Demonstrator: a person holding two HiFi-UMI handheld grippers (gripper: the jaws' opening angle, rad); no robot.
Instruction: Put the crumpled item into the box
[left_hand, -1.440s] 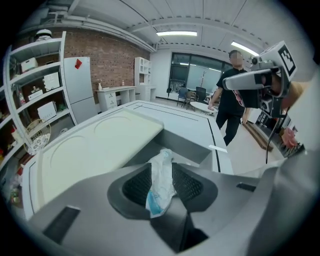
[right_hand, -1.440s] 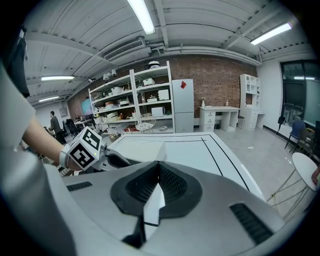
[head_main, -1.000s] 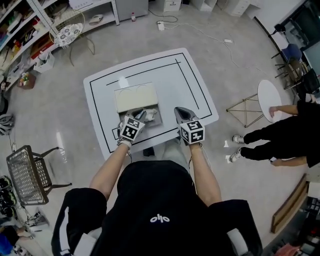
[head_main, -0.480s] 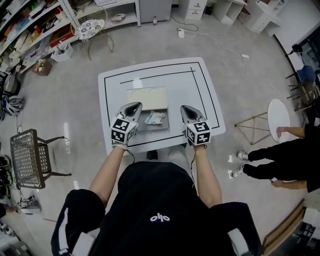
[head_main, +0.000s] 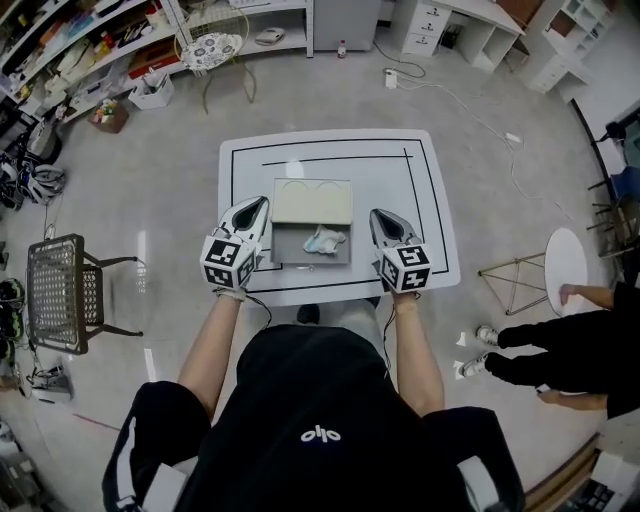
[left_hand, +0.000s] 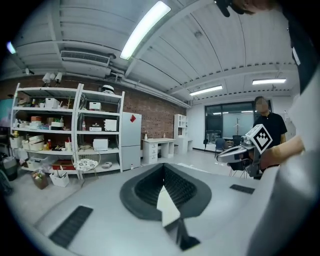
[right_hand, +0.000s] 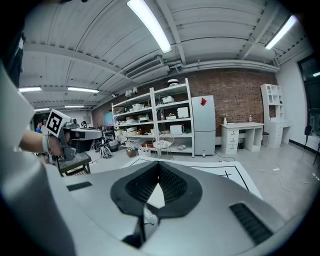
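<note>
Crumpled item: the pale crumpled item (head_main: 324, 240) lies inside the grey box (head_main: 290, 250), toward its right wall and just in front of the beige lid (head_main: 312, 202), which seems folded back on the far side.
Box: it stands on the white table (head_main: 430, 250), about midway between the left and right edges and closer to the near edge.
Left gripper: the left gripper (head_main: 252, 208) has its jaws together with nothing between them, and it is just beside the left wall of the box.
Right gripper: the right gripper (head_main: 385, 216) also has its jaws pressed together and is empty, near the right wall of the box.
Progress: to my judgement the item is already placed.
Risk, box: both grippers flank a box that looks light; a careless sideways move can push it toward the near edge of the table.
Risk, item: crumpled material can spring open and climb over the low wall, since the lid does not cover it.
Risk, lid: if a closed jaw catches the lid, it can tip the box and throw the item out.
</note>
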